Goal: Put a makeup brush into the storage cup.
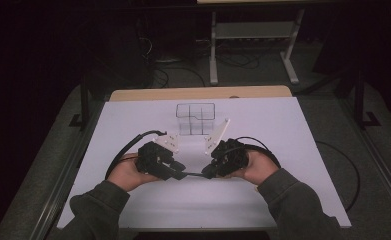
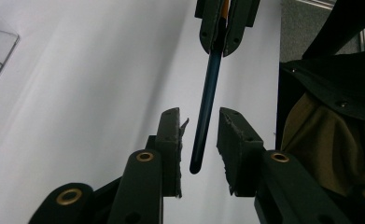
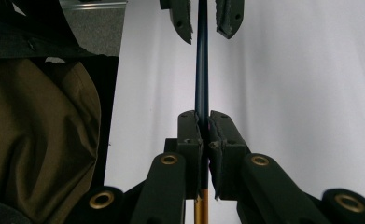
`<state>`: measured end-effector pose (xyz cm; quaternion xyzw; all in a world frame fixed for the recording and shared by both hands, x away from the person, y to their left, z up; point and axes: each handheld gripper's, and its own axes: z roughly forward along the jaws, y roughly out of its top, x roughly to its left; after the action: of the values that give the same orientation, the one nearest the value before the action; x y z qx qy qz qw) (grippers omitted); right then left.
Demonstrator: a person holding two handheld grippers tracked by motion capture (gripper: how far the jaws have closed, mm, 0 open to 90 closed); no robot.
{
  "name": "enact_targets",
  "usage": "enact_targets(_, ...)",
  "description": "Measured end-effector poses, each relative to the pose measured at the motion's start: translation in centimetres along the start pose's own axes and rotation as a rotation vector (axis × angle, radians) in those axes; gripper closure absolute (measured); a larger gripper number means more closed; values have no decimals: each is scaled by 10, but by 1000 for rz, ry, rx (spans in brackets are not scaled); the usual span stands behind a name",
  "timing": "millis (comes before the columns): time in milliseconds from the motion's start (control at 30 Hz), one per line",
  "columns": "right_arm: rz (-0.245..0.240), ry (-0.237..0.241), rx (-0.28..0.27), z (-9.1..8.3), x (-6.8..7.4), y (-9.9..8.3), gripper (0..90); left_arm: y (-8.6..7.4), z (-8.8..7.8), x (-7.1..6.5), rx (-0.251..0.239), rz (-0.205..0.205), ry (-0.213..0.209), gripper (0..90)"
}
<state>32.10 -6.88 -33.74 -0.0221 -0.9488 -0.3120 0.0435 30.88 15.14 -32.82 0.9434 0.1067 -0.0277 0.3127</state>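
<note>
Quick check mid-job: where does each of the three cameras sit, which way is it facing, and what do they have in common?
High view: above the person's side, looking forward and down on the white table; both forearms, left gripper and right gripper show.
Left gripper view: rides the left gripper, looking along its parted jaws at the pen.
Right gripper view: rides the right gripper, clamped on that pen; an olive sleeve shows.
Shared: both gripper views show the pen and the opposite gripper.

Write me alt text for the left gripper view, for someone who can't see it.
A thin dark blue pen hangs between the left gripper's open black jaws, its free end not yet pinched. Its far end is clamped in the right gripper at the top, over a white table.
</note>
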Motion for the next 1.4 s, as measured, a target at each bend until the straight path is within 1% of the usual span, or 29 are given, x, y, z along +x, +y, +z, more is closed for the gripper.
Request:
enact_targets(167,-7,1,-1,1,1,1,826,0,1,0,14,3,-1,724)
enact_targets(300,-8,2,3,2,1,2,826,0,2,0,13,5,-4,748)
enact_targets(367,-10,3,4,2,1,2,826,0,2,0,20,16,-4,760)
enact_targets(800,-25,2,13,4,2,5,826,2,3,-1,46,41,-29,820)
enact_targets(1033,-46,5,22,5,3,6,825,2,4,-4,64,66,-44,844)
enact_targets(1133,-54,8,24,5,4,6,826,2,4,-5,64,68,-49,850)
enact_targets(1200,-59,8,28,5,4,7,825,1,4,-5,67,78,-48,851)
enact_targets(1333,-72,4,34,6,6,9,825,0,4,-6,66,72,-53,851)
enact_targets(1400,-80,3,37,7,7,9,825,-1,3,-6,72,84,-46,852)
